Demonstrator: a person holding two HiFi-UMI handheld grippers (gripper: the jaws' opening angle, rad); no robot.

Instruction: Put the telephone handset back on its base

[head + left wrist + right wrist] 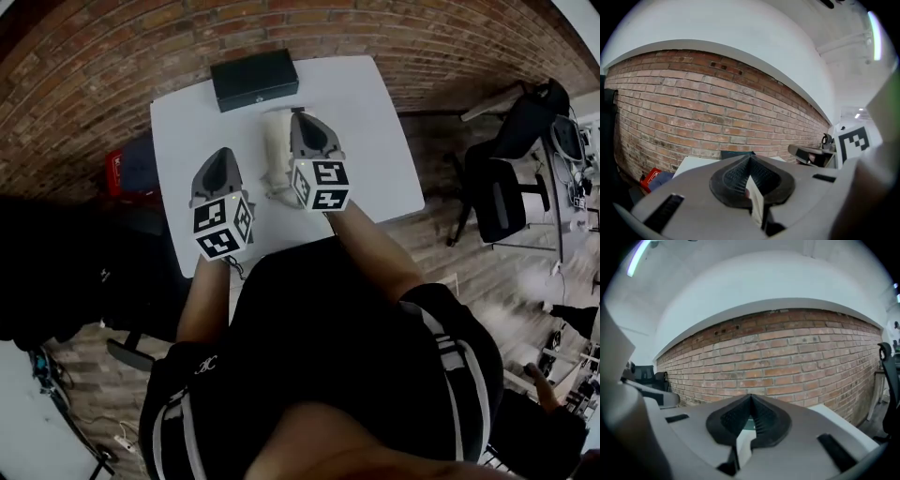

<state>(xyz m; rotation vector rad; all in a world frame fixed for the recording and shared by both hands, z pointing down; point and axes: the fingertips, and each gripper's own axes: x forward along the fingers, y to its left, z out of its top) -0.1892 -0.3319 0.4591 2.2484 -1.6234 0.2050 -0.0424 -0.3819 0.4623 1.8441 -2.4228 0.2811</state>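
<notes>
Plainly, left gripper (750,158) and right gripper (751,397) are closed, empty.

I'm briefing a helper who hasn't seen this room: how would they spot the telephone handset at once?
Find the white table by the brick wall. On it, nearer the person than the black box at its far edge, lies the handset, right beside the right gripper. It is the only long, slim, off-white piece there.

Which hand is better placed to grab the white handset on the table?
Right. The right gripper sits close beside the handset, jaws shut and empty; the left gripper is farther off to the side, also shut.
</notes>
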